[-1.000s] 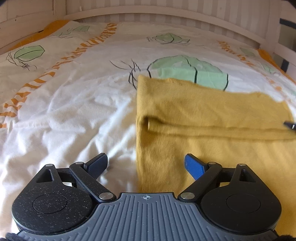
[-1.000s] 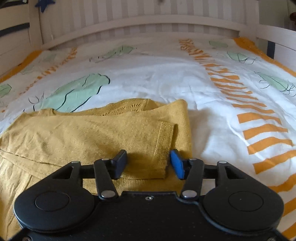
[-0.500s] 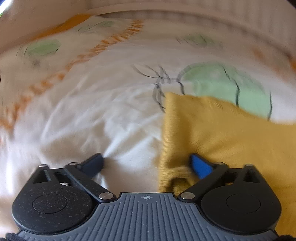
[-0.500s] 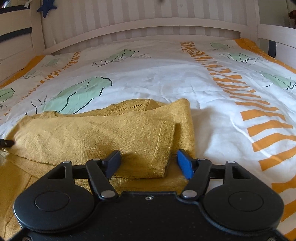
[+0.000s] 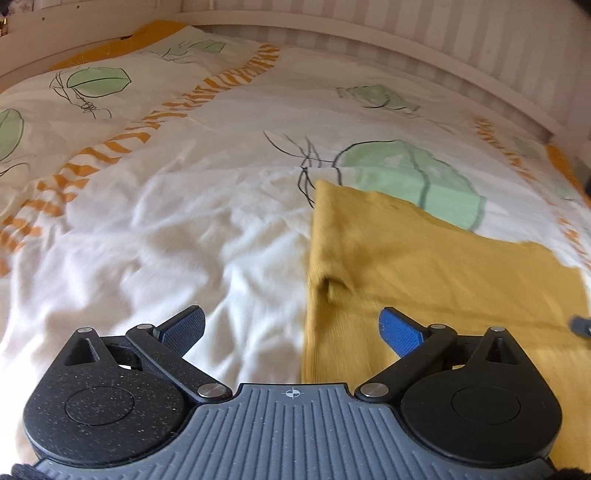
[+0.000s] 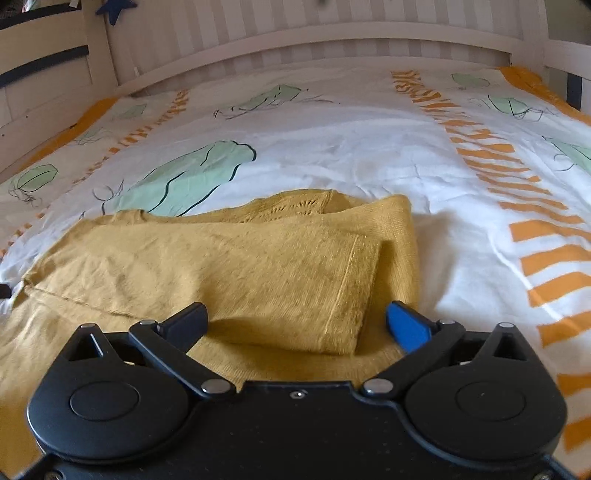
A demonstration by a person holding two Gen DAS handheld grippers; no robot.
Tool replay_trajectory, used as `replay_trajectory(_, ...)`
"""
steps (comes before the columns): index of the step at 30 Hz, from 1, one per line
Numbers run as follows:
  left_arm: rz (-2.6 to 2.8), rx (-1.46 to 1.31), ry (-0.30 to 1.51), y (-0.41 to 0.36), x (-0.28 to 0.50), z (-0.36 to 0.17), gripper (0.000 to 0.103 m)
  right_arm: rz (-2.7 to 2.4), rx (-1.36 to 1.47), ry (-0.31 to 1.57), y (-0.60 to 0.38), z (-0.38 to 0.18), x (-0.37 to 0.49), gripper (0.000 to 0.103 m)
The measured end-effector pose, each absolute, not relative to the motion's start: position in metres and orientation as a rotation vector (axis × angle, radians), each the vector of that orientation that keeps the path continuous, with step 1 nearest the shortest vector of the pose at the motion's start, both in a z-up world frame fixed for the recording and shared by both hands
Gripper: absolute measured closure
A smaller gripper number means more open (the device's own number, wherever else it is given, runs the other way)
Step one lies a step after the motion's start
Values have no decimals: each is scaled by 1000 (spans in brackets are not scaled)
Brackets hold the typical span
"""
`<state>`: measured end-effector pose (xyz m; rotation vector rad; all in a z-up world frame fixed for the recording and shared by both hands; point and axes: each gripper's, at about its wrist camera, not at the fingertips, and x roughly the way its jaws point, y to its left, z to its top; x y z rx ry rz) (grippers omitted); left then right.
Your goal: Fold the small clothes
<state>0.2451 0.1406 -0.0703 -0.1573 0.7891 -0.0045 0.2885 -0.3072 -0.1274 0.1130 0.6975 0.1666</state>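
A mustard-yellow knit garment lies flat on the bed, one sleeve folded across its body. My left gripper hovers open over the garment's left edge; one pad is above the white cover, the other above the knit, with nothing pinched. My right gripper straddles the cuff end of the folded sleeve. Its jaws are opening and the pads stand clear of the cloth on both sides. A fingertip of the right gripper shows at the left wrist view's right edge.
The bedspread is white with green leaf prints and orange striped bands, and it is wrinkled beside the garment. A pale slatted bed rail runs around the far side and the sides. A blue star hangs on the wall.
The right jaws have spread wide, off the sleeve cuff. The left gripper swung in over the garment's edge and drew back, its jaws a little wider. A small pucker now shows near that edge.
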Motion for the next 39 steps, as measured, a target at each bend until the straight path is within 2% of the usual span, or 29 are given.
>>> replay_trajectory(9, -103, -105, 820, 146, 155, -52, 1, 150, 330, 699, -332, -93, 190, 0)
replay_trajectory(19, -150, -78, 894, 140, 91, -70, 1, 114, 417, 850, -337, -93, 104, 0)
replay_trajectory(28, -141, -37, 963, 144, 80, -86, 1, 103, 418, 962, -326, -109, 61, 0)
replay_trajectory(39, -162, -5, 983, 143, 79, -99, 0, 130, 505, 952, -330, -121, 43, 0)
